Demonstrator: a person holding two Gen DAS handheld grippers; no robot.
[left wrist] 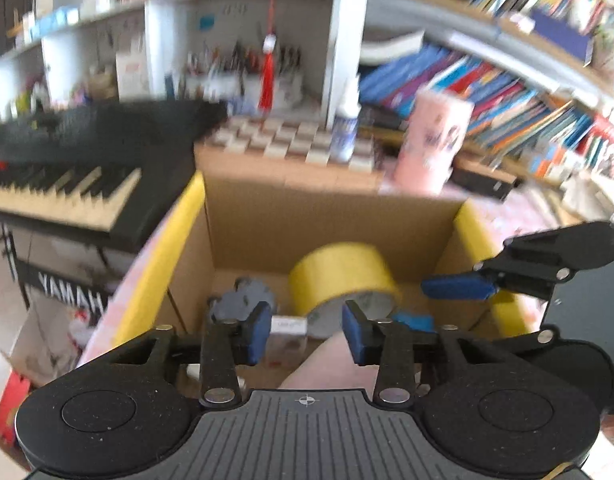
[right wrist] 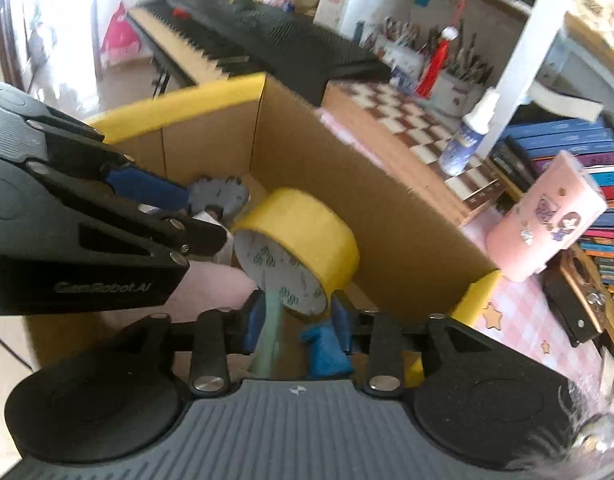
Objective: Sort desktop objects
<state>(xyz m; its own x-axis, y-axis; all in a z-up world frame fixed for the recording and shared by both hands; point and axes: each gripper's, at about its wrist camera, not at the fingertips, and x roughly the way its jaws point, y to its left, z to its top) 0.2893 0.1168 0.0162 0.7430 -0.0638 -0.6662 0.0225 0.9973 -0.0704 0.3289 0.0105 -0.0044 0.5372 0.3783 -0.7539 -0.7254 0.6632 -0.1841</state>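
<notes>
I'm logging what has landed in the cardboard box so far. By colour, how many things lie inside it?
Yellow: 1, the tape roll
Grey: 1, the toothed disc
Blue: 1, the small blue piece
White: 1, the small labelled item
Total: 4 in the cardboard box; a pink mass at the near edge is too blurred to identify.

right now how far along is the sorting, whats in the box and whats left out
Already in the cardboard box: a yellow tape roll, a grey toothed piece, a blue item and something pink. In hand: nothing clearly; the left gripper and right gripper hang over the box with jaws parted. Left out on the desk: the pink case and the glue bottle.
</notes>
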